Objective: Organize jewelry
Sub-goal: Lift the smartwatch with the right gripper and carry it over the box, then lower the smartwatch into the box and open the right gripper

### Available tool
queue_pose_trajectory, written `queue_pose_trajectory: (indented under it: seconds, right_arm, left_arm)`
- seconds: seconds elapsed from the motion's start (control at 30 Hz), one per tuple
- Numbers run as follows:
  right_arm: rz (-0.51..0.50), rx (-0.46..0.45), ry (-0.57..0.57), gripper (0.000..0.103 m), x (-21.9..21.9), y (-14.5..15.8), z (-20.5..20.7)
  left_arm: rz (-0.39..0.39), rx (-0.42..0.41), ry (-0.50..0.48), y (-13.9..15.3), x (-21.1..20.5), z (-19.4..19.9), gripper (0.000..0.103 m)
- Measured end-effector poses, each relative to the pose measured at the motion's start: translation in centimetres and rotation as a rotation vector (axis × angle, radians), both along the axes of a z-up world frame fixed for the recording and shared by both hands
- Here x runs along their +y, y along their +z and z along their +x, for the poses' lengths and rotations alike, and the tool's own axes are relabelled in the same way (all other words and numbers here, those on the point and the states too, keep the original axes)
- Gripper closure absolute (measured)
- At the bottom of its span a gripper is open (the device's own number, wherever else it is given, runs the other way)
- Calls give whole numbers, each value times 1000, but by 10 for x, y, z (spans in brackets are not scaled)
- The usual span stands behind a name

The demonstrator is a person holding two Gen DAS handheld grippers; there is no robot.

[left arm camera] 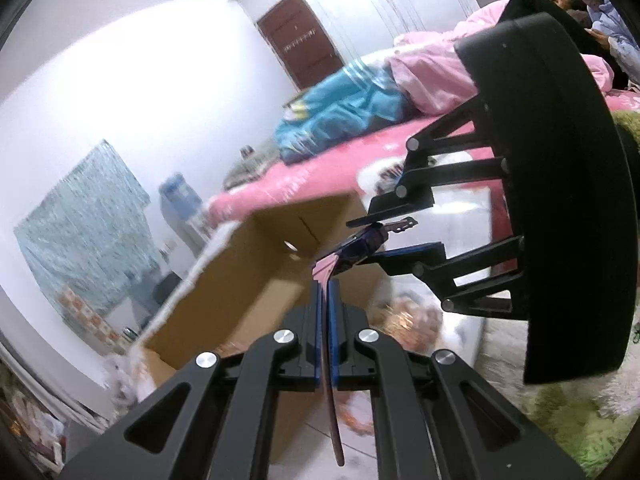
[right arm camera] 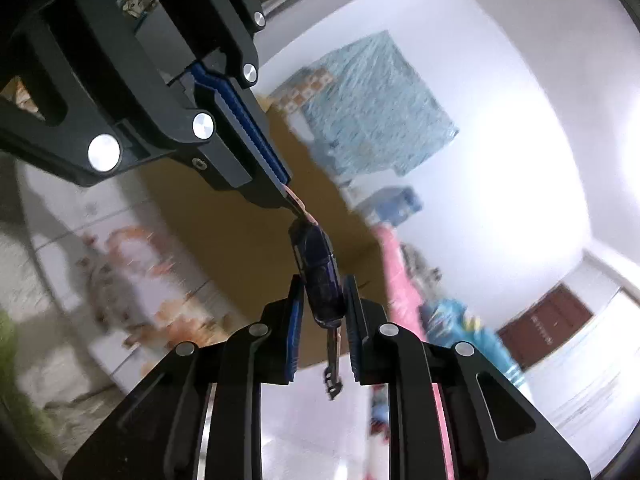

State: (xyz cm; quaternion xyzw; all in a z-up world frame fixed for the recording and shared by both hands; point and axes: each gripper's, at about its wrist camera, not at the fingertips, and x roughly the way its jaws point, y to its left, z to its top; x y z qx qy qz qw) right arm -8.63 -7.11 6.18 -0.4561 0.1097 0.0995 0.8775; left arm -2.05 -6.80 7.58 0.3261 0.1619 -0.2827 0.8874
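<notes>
White walls fill the left half of the left wrist view, with a brown door [left arm camera: 298,38] at top centre and a teal hanging [left arm camera: 84,224] at lower left. Across the middle runs a pink bed [left arm camera: 320,172] carrying a blue quilt [left arm camera: 340,116] and a pink quilt [left arm camera: 432,80]. Below the bed's edge sits an open cardboard box [left arm camera: 240,276], its long rim slanting from lower left up to centre; beside it at lower centre lies a blurred floral surface [left arm camera: 404,320]. Both grippers meet above the box's near edge, with free air on the left side of the frame.

Right gripper [left arm camera: 374,242] enters from the right edge, its big black body filling that side. Its jaws stand slightly apart around the dark blue watch [left arm camera: 362,246]; whether the pads press on it cannot be told. In the right wrist view the watch case [right arm camera: 318,276] sits between the two blue pads, its buckle end hanging down toward the bottom of the frame.

Left gripper [left arm camera: 328,284] rises from bottom centre, clamped shut on the pink strap [left arm camera: 322,268]. The watch's long axis runs from the lower centre up and right.
</notes>
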Motion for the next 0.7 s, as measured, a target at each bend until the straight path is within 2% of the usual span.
queue_pose_trajectory:
  seconds: [0.1, 0.17, 0.27, 0.3, 0.4, 0.5, 0.63, 0.67, 0.7]
  right_arm:
    - [8, -8, 46, 85, 3, 20, 17]
    - [32, 41, 96, 86, 4, 33, 36]
    - [105, 192, 145, 87, 0, 48, 68]
    - [141, 284, 160, 87, -1, 52, 86]
    - [203, 522, 183, 88, -4, 52, 133]
    - [216, 735, 193, 89, 3, 42, 178]
    - [247, 985, 156, 89, 1, 25, 232]
    - [261, 1024, 141, 83, 2, 23, 240]
    - [283, 1084, 113, 73, 0, 19, 254]
  left_arm:
    - [-46, 4, 5, 23, 13, 19, 100]
    - [-68, 16, 17, 32, 19, 34, 100]
    - [-102, 79, 33, 40, 29, 72, 100]
    - [-114, 112, 41, 41, 31, 84, 100]
    - [-145, 254, 68, 40, 36, 131, 100]
    - [-155, 449, 103, 27, 41, 183, 100]
    - [-176, 671, 142, 5, 41, 237, 99]
    - [-183, 722, 157, -1, 41, 251, 98]
    - [-188, 772, 177, -8, 40, 263, 96]
